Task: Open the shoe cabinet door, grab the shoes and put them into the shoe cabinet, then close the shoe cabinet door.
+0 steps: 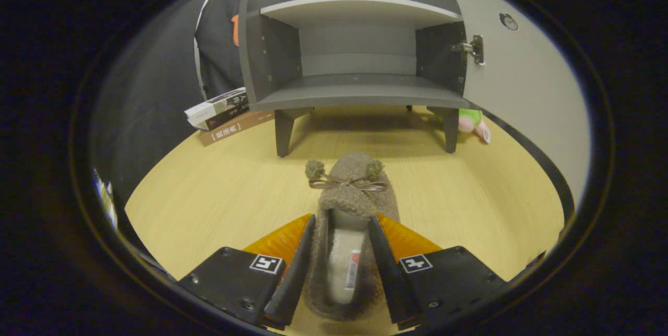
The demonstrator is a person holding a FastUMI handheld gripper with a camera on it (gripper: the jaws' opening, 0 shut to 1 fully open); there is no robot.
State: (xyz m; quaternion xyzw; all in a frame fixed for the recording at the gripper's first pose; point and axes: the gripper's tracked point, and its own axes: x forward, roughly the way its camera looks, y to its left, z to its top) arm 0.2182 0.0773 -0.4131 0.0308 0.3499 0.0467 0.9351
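Gripper view shows our gripper [336, 255] closed on the fuzzy slipper [347, 205]. We should lift it level toward the shoe cabinet [360, 96], clearing its lower shelf.

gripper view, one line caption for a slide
Gripper shut on a fuzzy slipper on the wooden table, facing the open shoe cabinet.

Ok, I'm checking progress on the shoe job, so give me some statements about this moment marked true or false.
1. The cabinet door is open. True.
2. The claw grips a book. False: its fingers press both sides of a fuzzy slipper.
3. The cabinet's lower shelf is empty. True.
4. The slipper's toe points away from the cabinet. False: its bowed toe points toward it.
5. Books lie left of the cabinet. True.
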